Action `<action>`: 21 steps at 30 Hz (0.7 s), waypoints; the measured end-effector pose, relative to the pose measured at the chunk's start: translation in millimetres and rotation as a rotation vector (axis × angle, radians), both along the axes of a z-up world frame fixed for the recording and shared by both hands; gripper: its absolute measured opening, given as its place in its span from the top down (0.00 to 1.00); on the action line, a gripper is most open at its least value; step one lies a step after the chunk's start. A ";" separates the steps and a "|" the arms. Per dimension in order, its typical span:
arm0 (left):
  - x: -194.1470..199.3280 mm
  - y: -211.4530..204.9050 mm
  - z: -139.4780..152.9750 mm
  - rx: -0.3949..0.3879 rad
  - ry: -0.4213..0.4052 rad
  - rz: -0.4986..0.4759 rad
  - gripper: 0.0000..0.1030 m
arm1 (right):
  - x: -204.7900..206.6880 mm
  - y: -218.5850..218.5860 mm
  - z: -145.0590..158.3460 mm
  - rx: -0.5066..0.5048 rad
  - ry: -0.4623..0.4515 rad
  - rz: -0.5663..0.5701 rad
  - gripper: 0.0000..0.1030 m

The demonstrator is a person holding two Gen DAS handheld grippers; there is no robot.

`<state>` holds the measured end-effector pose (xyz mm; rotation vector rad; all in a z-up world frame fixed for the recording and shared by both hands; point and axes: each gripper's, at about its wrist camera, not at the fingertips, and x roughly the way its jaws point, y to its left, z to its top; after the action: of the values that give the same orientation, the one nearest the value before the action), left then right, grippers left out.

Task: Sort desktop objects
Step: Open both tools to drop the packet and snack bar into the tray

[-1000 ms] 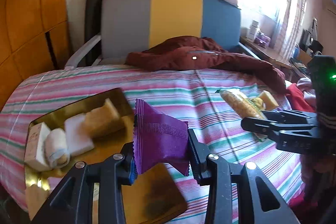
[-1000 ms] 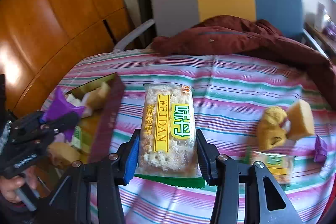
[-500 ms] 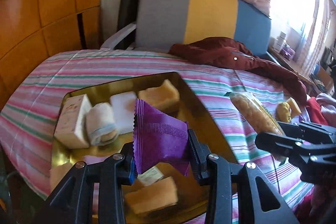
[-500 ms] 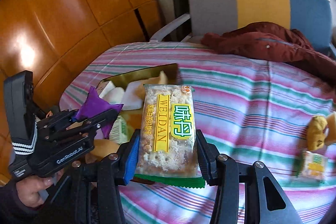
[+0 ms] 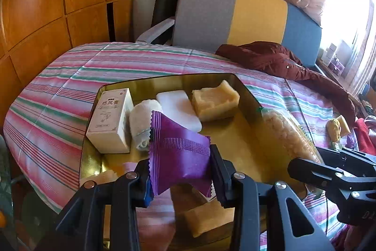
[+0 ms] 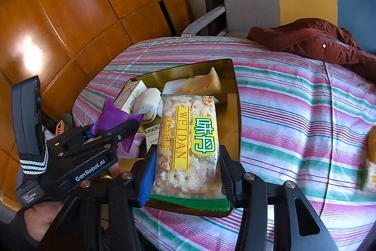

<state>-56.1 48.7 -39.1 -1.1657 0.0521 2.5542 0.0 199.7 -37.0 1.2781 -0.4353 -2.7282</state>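
Delivery step: the left gripper [image 5: 181,177], clamped on a purple sachet [image 5: 179,154], and the right gripper [image 6: 186,177], clamped on a Weidan cracker packet [image 6: 188,145], hover above the gold tray [image 5: 244,88] at the striped table's left edge; next, lower and release.

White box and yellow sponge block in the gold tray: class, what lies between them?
In the left wrist view, a rolled cloth and a white bar lie between the white box and the sponge block.

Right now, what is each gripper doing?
Left gripper: shut on purple packet.
Right gripper: shut on cracker pack.
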 end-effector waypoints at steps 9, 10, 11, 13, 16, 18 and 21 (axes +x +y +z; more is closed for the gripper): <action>2.4 -0.2 3.1 -0.014 0.021 -0.002 0.61 | -8.0 -5.8 -6.7 -0.016 -0.009 -0.016 0.50; 2.6 -0.5 3.7 -0.013 0.021 -0.001 0.61 | -8.6 -6.5 -7.4 -0.016 -0.009 -0.014 0.50; 2.8 -0.8 4.1 -0.012 0.022 0.000 0.61 | -8.6 -7.1 -7.6 -0.015 -0.010 -0.013 0.50; 3.2 -0.9 4.2 -0.014 0.023 0.001 0.61 | -8.2 -8.5 -8.7 -0.016 -0.012 -0.010 0.50; 5.1 -1.4 4.7 -0.012 0.022 0.001 0.61 | -6.3 -8.8 -10.5 -0.020 -0.015 -0.012 0.50; 7.9 -0.9 6.7 -0.018 0.030 0.000 0.61 | -4.4 -8.1 -11.4 -0.021 -0.016 -0.017 0.50; 12.6 -1.3 11.3 -0.017 0.047 -0.003 0.59 | 0.1 -7.0 -10.6 -0.009 -0.012 -0.027 0.50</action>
<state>-43.6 47.4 -27.9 -1.1112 0.0861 2.5830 0.1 192.7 -47.5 1.2969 -0.4698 -2.7386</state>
